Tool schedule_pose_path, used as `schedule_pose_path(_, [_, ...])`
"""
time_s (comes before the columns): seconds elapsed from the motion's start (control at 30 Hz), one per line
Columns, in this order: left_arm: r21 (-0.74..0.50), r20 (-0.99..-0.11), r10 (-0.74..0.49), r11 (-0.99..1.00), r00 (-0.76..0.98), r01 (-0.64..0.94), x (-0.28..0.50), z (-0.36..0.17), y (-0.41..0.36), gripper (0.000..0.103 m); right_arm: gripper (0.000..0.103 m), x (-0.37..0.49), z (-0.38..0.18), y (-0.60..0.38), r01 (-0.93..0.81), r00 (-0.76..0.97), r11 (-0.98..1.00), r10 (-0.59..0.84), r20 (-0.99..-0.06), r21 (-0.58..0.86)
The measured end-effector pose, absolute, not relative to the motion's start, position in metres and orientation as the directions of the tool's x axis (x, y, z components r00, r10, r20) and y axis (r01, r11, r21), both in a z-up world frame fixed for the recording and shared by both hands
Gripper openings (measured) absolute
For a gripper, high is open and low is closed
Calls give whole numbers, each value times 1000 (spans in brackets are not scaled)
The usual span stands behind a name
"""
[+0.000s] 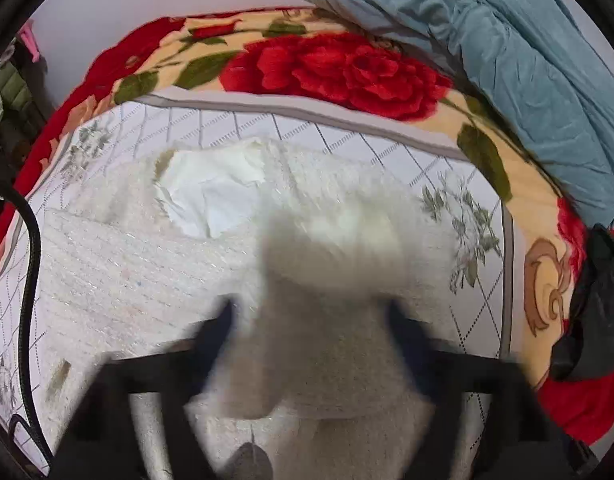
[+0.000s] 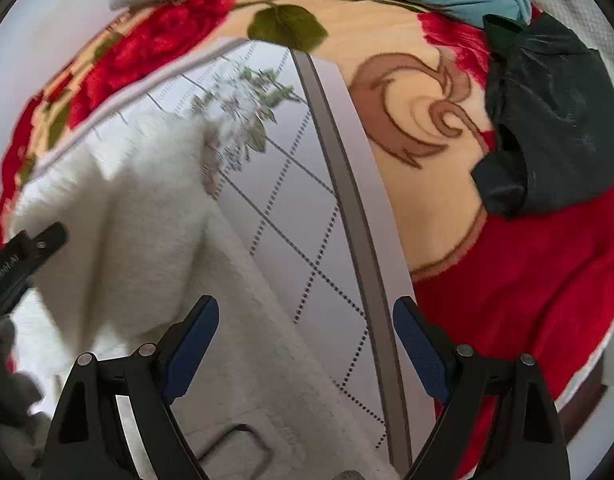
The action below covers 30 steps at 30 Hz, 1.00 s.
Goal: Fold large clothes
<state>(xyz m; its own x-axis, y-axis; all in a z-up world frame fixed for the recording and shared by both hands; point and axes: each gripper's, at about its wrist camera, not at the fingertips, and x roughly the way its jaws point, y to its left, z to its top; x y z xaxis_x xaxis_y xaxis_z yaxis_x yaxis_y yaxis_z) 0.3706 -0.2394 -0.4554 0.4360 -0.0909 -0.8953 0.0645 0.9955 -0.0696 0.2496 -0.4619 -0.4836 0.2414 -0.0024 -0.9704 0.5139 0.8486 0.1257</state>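
Blurred cream fabric fills the gap between the spread jaws of the left hand-held gripper [image 1: 311,320] — a fold of the fluffy white garment [image 1: 119,256], loose between the pads rather than pinched, so judged released. Its body lies flat on the quilted white sheet [image 1: 331,128] atop the bed, spreading ahead and left of that gripper, collar lining toward the rose blanket [image 1: 339,68]. Right hand-held gripper [image 2: 307,344] stands wide and empty (nothing between its pads), over the garment's right edge, which runs away up-left. Left is nearer the bulk; right is better placed for that side edge.
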Motion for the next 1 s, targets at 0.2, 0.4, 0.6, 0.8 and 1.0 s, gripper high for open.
schedule_pose_path(0.2, [-72,-883,-51,997,466,-28,372,-440,-195,93,90,263,-464,-471,477,328,822,163,-930,312])
schedule_pose_path(0.4, [1,-876,102,978,472,-210,351,-427,-108,93,90,312,-472,-448,389,362,774,371,-855,500])
schedule_pose_path(0.6, [167,-880,314,907,357,-387,328,-443,-29,93,55,365,-536,-398,359,213,770,483,-850,527])
schedule_pose_path(0.8, [210,-875,366,876,315,-435,327,-451,9,93,7,364,-501,-383,290,327,867,307,-894,404])
schedule_pose_path(1.0, [244,-879,376,883,293,-401,363,-483,16,93,10,382,-526,-402,349,227,898,198,-954,269])
